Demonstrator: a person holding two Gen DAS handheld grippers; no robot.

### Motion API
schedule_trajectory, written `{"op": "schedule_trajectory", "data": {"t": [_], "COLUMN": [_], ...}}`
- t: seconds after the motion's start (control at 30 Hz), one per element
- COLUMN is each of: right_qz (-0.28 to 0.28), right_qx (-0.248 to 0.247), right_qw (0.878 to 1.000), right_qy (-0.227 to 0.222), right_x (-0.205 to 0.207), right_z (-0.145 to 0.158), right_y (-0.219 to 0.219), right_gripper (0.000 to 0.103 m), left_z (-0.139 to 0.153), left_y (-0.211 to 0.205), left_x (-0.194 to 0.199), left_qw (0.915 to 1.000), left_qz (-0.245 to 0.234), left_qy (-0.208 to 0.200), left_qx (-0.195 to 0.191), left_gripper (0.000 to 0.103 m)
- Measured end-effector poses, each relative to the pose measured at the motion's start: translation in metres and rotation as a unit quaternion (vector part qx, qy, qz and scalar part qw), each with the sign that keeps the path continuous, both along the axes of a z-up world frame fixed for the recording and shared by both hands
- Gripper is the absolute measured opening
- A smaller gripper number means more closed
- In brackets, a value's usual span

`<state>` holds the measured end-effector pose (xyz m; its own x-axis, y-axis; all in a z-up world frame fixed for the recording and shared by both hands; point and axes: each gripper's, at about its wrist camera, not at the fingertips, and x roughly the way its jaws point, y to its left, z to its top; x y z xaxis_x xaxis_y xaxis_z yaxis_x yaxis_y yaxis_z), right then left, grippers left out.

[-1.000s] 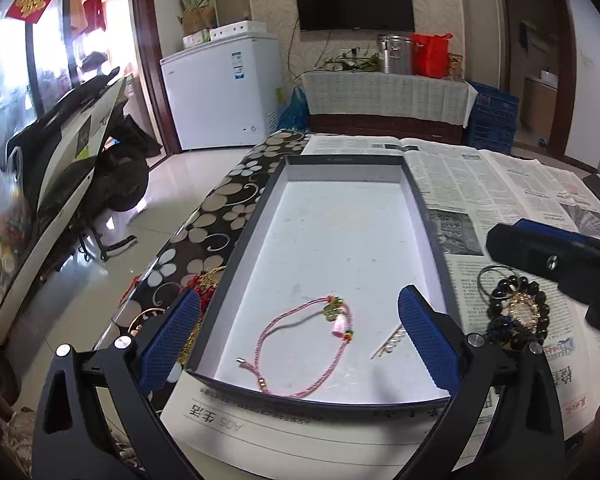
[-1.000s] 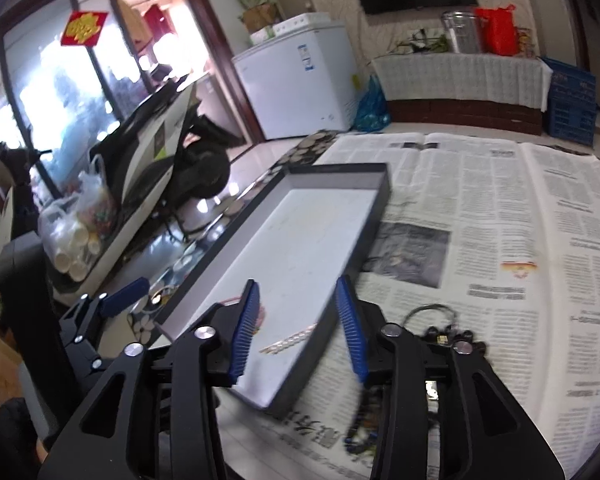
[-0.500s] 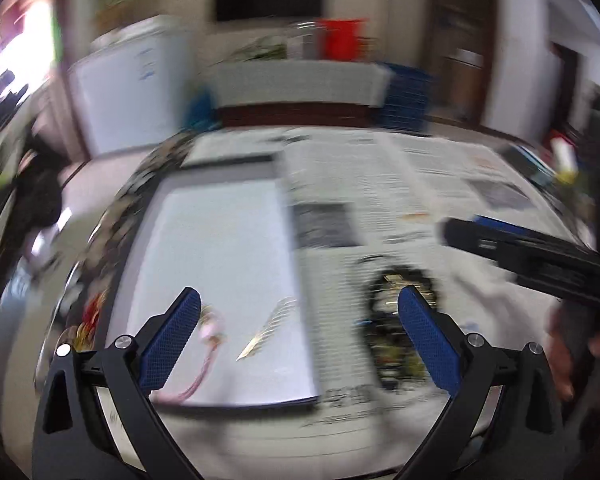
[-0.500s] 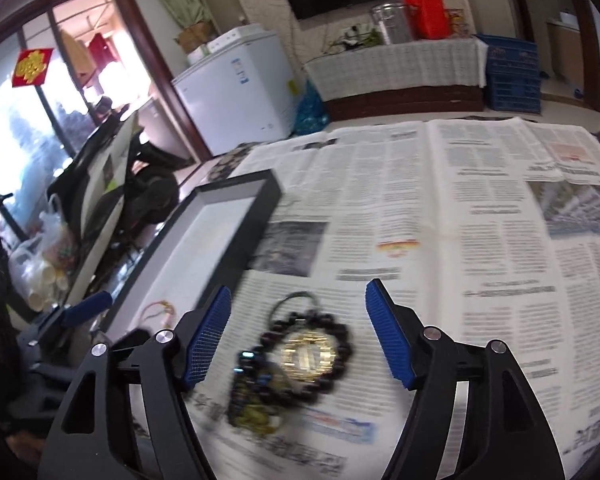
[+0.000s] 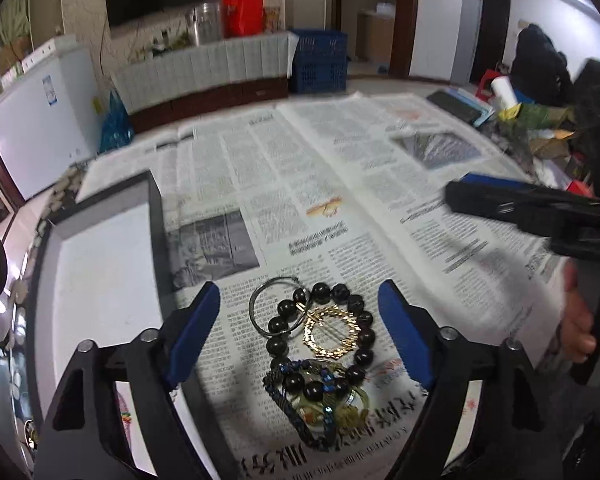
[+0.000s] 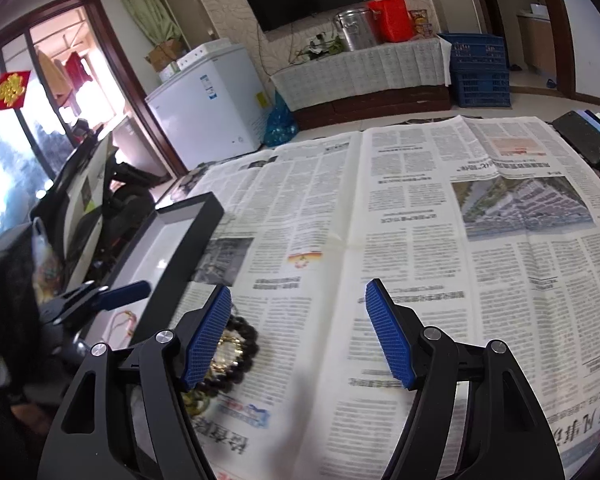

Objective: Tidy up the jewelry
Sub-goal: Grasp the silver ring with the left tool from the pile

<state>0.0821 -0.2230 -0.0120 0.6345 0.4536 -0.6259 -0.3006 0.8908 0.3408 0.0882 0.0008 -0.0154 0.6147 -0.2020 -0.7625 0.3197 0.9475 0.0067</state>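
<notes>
Dark bead bracelet [image 5: 320, 336] lies on newspaper [image 5: 340, 200] w/ other jewelry, right of tray [image 5: 100, 280], directly between the closing, not-yet-touching jaws of left gripper [image 5: 300, 332]. Right gripper [image 6: 298, 332] is apart & empty; the bracelet is by its left finger.

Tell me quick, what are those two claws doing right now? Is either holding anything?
Left claw: closing over the jewelry pile on the newspaper, pads not touching it yet; holds nothing.
Right claw: open, empty, over bare newspaper.
</notes>
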Motion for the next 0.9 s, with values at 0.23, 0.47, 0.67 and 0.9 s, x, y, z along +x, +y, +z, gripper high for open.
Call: {"op": "schedule_trajectory", "data": {"t": [0.23,0.47,0.67,0.9], "right_qz": [-0.001,0.009,0.012,0.02], "right_qx": [-0.009,-0.009,-0.014,-0.015], "right_qw": [1.0,1.0,1.0,1.0], "right_qy": [0.005,0.006,0.008,0.007], "right_x": [0.003,0.002,0.003,0.005], "right_z": [-0.008,-0.013,-0.017,-0.017], "right_y": [-0.016,-0.018,-0.017,-0.009], "right_gripper": [0.072,0.072,0.072,0.072], "left_z": [-0.027,-0.037,-0.037,-0.029], "left_y": [-0.005,-0.007,-0.003,0.008], "left_x": [0.018,0.022,0.022,0.021], "left_qw": [0.9983,0.9968,0.9973,0.998], "left_qz": [0.004,0.005,0.007,0.021], "left_qy": [0.058,0.077,0.071,0.057], "left_qx": [0.007,0.021,0.014,-0.021], "left_gripper": [0.05,0.043,0.03,0.002]}}
